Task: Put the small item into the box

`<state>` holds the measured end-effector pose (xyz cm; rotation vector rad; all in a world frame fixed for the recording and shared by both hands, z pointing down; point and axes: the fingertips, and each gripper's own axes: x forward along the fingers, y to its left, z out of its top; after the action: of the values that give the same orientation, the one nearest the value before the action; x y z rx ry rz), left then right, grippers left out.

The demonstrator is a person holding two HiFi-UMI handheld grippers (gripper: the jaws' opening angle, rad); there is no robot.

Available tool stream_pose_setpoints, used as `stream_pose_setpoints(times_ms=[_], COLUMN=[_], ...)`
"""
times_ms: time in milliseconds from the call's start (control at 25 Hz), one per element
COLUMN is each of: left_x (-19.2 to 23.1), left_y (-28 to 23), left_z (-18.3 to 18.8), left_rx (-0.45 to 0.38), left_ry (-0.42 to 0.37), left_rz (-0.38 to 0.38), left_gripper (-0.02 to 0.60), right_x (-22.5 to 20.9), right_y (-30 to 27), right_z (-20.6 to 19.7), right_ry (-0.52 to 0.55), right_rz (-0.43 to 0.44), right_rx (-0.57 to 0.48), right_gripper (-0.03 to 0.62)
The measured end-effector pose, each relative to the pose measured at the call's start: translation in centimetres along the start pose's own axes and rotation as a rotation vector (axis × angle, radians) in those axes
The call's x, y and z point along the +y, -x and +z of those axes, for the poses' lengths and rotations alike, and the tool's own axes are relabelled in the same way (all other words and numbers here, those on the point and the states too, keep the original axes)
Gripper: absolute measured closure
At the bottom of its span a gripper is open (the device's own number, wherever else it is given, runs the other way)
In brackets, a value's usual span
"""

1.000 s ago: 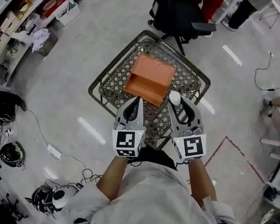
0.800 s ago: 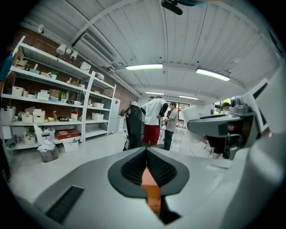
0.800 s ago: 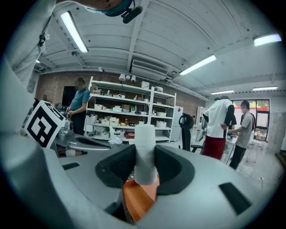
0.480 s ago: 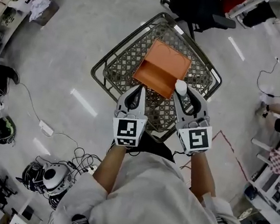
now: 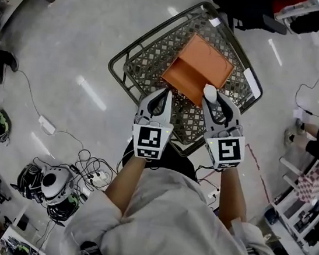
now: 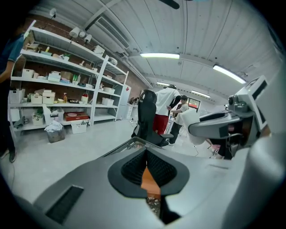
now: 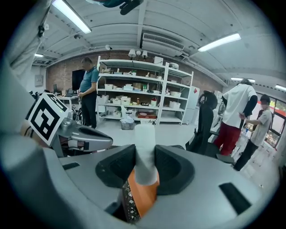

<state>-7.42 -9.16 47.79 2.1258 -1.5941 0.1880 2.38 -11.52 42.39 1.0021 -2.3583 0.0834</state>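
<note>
Your right gripper point(image 5: 211, 102) is clamping the small white item point(image 5: 210, 91) upright, at the near edge of the orange box point(image 5: 203, 59), which is lying straight ahead. Your left gripper point(image 5: 162, 98), jaws together and empty, is hanging alongside, slightly farther off.

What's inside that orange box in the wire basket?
Nothing shows inside the box: only bare orange card, so it looks empty. Its near edge is covered by the white item held in the right claw, so that bit cannot be checked.
</note>
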Motion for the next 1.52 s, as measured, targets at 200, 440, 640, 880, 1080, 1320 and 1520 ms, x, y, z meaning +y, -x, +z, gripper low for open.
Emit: stream_pose_setpoints(times_ms=[200,440,640,880,1080,1320,1520], left_x=[1.2,1.8,2.5,3.3,3.4,4.3,4.5], left_y=[-1.4,-3.0,-4.7,-6.5,-7.6,-8.3,-8.9], left_z=[-2.6,-6.1,-7.6,-10.2,-10.8,-12.0,-13.3], left_rx=[0.040,0.106,0.148,0.206,0.234,0.261,0.290], left_ry=[0.033,0.058,0.084,0.099,0.104,0.119,0.133], left_rz=[-0.008,-0.020,-0.027,-0.034,-0.031,-0.024,-0.026], left_gripper=[0.574,0.574,0.574,0.574,0.574,0.574,0.574], right_x=[0.6,0.9,0.3,0.2,0.0,0.7,1.0], right_y=[-3.1,-5.4,-7.4,-10.1,-10.8,-12.0,-13.3], right_z=[-2.2,-5.5,-7.1,-9.2,-10.4,-12.3,-14.3], right_ry=[-0.014,-0.039,-0.056,-0.077,-0.095,-0.107,-0.105], right_rz=[0.023,0.039,0.040,0.061,0.086,0.110,0.129], right_rx=[0.066,0.150,0.203,0.260,0.294,0.341,0.398], right_gripper=[0.470,0.470,0.470,0.470,0.470,0.470,0.470])
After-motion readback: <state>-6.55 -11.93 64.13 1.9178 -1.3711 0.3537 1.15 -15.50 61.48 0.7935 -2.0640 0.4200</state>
